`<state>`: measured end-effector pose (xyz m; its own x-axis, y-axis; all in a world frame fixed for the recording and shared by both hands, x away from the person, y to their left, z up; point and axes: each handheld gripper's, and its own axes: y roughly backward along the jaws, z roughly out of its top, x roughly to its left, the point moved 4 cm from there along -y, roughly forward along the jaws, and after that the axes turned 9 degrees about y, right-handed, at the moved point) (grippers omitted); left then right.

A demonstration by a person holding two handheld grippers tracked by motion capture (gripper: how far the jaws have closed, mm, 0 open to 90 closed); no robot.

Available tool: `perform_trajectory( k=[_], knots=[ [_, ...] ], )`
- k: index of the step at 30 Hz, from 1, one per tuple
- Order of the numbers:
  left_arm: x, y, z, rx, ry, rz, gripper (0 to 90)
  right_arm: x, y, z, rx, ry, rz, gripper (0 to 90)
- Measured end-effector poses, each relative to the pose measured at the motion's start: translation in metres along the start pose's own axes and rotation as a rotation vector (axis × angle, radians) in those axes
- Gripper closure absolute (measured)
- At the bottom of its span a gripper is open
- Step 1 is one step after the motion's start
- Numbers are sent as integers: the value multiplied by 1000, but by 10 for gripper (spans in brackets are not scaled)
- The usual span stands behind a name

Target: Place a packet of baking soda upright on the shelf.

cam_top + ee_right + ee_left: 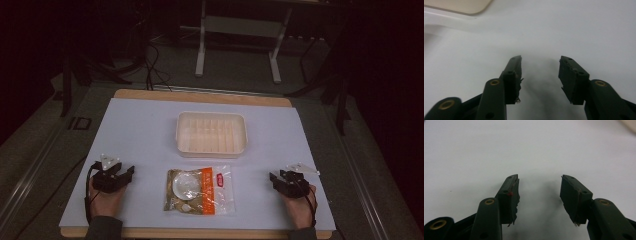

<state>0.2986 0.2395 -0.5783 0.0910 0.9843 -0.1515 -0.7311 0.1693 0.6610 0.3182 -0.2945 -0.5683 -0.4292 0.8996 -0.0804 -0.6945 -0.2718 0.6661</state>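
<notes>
A clear and orange food packet with a round pale item inside lies flat near the table's front edge, between the two hands. Behind it sits an empty cream plastic tray. My left gripper rests on the white mat left of the packet, held by a hand, jaws apart. In the left gripper view the left gripper is open over bare white mat. My right gripper rests right of the packet, also in a hand. The right gripper stands open with nothing between its fingers.
A white mat covers the wooden table. A corner of the cream tray appears at the top left of the right gripper view. Beyond the table are a dark floor, cables and a grey metal frame.
</notes>
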Motion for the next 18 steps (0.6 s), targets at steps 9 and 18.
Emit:
perform_trajectory(
  k=[9, 18],
  knots=[
    [-6, -1, 0, 7, -32, -44, 526, 10, 3, 5, -21, 9, 31, 577],
    [-8, -2, 0, 8, -29, -52, 532, 35, 2, 16, -28, 45, 99, 544]
  ],
)
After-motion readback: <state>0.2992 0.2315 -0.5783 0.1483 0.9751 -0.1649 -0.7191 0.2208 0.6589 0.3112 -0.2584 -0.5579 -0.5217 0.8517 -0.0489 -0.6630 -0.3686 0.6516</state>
